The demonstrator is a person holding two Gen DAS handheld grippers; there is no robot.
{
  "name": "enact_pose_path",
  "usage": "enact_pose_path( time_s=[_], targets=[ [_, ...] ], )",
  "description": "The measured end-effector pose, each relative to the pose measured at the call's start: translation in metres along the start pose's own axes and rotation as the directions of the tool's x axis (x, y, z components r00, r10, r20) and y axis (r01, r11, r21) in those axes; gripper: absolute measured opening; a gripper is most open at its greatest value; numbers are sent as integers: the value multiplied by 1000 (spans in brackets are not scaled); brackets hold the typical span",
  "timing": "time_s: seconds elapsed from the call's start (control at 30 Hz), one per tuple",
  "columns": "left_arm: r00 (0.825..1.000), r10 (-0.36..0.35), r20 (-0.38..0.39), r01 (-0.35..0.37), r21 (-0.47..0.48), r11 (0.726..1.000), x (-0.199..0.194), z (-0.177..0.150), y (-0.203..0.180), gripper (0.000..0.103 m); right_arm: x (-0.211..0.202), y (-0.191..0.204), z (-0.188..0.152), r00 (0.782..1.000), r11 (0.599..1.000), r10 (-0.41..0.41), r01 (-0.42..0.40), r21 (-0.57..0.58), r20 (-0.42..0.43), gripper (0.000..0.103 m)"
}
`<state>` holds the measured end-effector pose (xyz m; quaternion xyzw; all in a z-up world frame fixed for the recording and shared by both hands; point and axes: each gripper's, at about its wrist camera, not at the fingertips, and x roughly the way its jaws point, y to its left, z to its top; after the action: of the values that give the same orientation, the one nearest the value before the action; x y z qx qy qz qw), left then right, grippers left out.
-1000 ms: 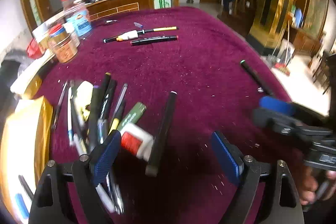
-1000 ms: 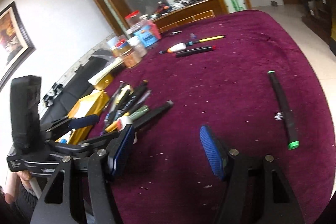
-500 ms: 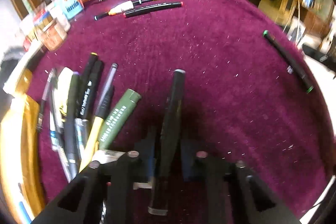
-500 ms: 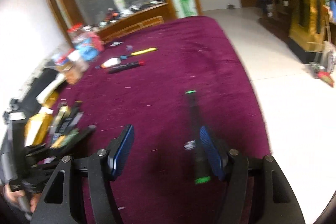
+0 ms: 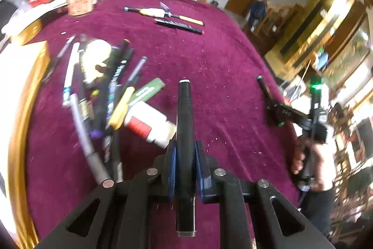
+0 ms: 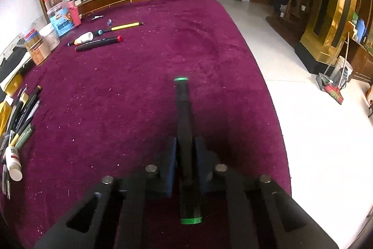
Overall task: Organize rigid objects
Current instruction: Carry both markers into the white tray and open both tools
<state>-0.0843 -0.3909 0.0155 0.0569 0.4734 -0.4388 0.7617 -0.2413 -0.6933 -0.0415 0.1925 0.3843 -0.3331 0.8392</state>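
My left gripper (image 5: 185,151) has its blue pads pressed on a black marker (image 5: 184,104) with pale ends, and its jaws are still closing. The marker points ahead over the maroon table (image 5: 209,57). In the right wrist view, my right gripper (image 6: 185,148) clamps a black marker with green ends (image 6: 183,104) near the table's right edge, its jaws closing too. The left wrist view shows that same green-ended marker (image 5: 268,95) at the far right, in the other gripper. A heap of pens (image 5: 105,90) and a white bottle with a red label (image 5: 149,127) lie left of the left gripper.
Two more pens and a small white bottle (image 6: 98,41) lie at the far side. Jars and tubs (image 6: 58,15) line the far left edge. A gold box (image 5: 21,85) sits left of the pen heap. Beyond the table's right edge (image 6: 268,90) is tiled floor. A person's hand (image 5: 298,155) holds the right tool.
Both grippers went from wide open to shut. The left one closed on the black marker first, then tilted. The right one swung over to the green-ended marker and clamped it.
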Motion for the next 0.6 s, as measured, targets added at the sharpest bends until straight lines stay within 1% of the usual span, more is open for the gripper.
enact_pose_path(
  time_s=[0.03, 0.07, 0.13, 0.17, 0.2, 0.23, 0.3, 0.33, 0.37, 0.43, 0.5, 0.53, 0.57, 0.6],
  targets=[
    [1000, -3, 15, 4, -16, 1000, -8, -3, 3, 14, -1, 0, 0, 1000, 1000, 6, -6, 4, 2, 15],
    [999, -11, 37, 13, -45, 999, -20, -8, 9, 14, -3, 1, -1, 999, 999, 33, -33, 9, 6, 15],
    [998, -13, 69, 19, -85, 996, -38, -13, 20, 14, -17, 15, -4, 991, 991, 129, -130, 14, 31, 14],
    [996, -13, 85, 21, -101, 995, -45, -15, 26, 14, -23, 24, -5, 987, 988, 154, -154, 3, 45, 14],
    [995, -6, 104, 18, -119, 993, -54, -17, 32, 14, -37, 43, -7, 973, 975, 220, -218, -30, 67, 14],
    [993, 8, 120, 9, -138, 990, -62, -19, 39, 14, -48, 60, -9, 957, 959, 280, -275, -62, 81, 14],
    [988, 39, 151, -12, -176, 984, -75, -21, 53, 14, -70, 99, -13, 916, 916, 389, -374, -145, 99, 14],
    [986, 49, 159, -17, -193, 981, -80, -22, 59, 14, -77, 114, -15, 901, 898, 423, -401, -180, 101, 14],
    [983, 68, 168, -31, -219, 975, -87, -24, 69, 14, -87, 142, -21, 875, 863, 476, -444, -242, 91, 14],
    [978, 97, 187, -48, -248, 968, -96, -28, 81, 14, -93, 177, -26, 849, 821, 526, -492, -290, 50, 14],
    [971, 113, 209, -51, -282, 958, -108, -34, 98, 14, -103, 215, -33, 792, 749, 611, -575, -329, 9, 14],
    [968, 131, 212, -63, -300, 952, -113, -36, 107, 14, -107, 227, -35, 776, 730, 630, -594, -339, -3, 14],
    [963, 165, 211, -90, -325, 941, -117, -38, 117, 14, -111, 246, -38, 750, 697, 661, -629, -346, -32, 14],
    [958, 202, 203, -120, -357, 926, -121, -40, 129, 14, -114, 259, -40, 731, 673, 680, -653, -348, -56, 14]
  ],
)
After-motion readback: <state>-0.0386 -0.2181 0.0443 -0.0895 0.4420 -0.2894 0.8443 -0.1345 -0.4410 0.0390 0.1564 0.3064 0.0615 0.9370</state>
